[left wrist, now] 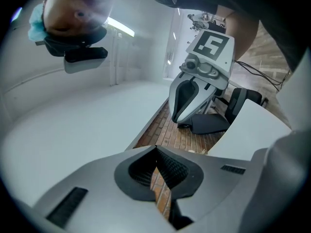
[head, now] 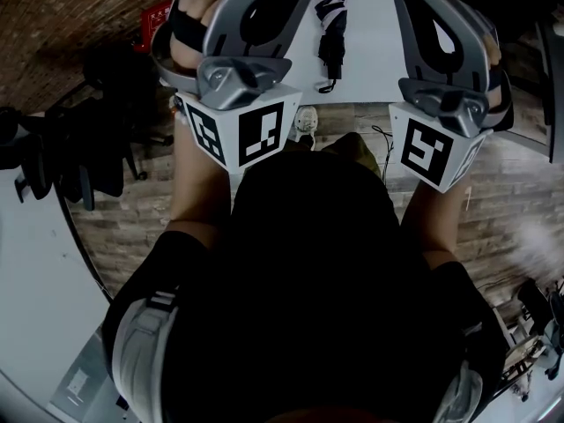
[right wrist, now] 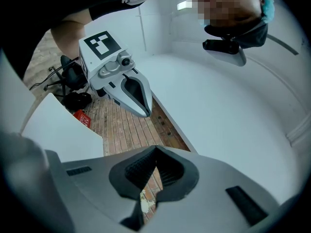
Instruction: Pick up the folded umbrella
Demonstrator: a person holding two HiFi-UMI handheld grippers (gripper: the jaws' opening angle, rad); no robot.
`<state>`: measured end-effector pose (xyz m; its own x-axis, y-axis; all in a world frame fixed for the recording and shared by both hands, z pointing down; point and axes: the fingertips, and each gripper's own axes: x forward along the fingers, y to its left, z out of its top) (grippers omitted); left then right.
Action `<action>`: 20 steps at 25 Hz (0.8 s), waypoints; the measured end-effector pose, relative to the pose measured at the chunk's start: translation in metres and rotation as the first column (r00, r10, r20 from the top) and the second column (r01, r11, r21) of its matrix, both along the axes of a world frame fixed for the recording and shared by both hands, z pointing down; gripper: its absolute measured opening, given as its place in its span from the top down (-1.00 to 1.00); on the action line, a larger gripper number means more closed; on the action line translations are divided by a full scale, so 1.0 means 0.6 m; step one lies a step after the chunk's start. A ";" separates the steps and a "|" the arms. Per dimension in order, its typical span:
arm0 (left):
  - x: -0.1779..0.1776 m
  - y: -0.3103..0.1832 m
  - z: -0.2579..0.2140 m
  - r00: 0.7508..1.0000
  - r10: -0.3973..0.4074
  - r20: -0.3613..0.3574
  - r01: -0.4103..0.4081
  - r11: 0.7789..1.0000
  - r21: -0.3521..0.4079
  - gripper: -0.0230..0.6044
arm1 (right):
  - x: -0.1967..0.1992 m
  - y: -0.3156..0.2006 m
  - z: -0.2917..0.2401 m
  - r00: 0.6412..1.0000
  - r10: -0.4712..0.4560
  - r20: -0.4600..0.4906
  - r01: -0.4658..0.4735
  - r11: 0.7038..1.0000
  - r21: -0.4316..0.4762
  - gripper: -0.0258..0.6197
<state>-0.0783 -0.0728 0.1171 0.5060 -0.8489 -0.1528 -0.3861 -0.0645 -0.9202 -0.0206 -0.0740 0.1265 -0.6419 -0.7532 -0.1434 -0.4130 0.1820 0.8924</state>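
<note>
Closed and empty: left tongs (left wrist: 156, 149), right tongs (right wrist: 155, 152). Could shove the umbrella (head: 330, 33), top centre on the table (head: 383, 42), aside if brought in unopened.

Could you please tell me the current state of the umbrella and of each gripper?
Umbrella: folded, lying on the white table, not held.
Left gripper: shut, nothing between its jaws.
Right gripper: shut, nothing between its jaws.
</note>
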 end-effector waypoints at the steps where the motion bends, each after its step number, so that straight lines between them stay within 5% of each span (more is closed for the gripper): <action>1: -0.003 -0.006 0.001 1.000 0.003 -0.001 -0.003 1.000 -0.001 0.89 | -0.002 -0.005 0.000 1.000 0.003 -0.001 -0.003 1.000 -0.002 0.83; 20: -0.040 -0.055 0.008 0.999 0.049 -0.019 -0.049 0.999 -0.008 0.89 | -0.042 -0.047 0.006 0.998 0.056 -0.018 -0.056 0.998 -0.003 0.83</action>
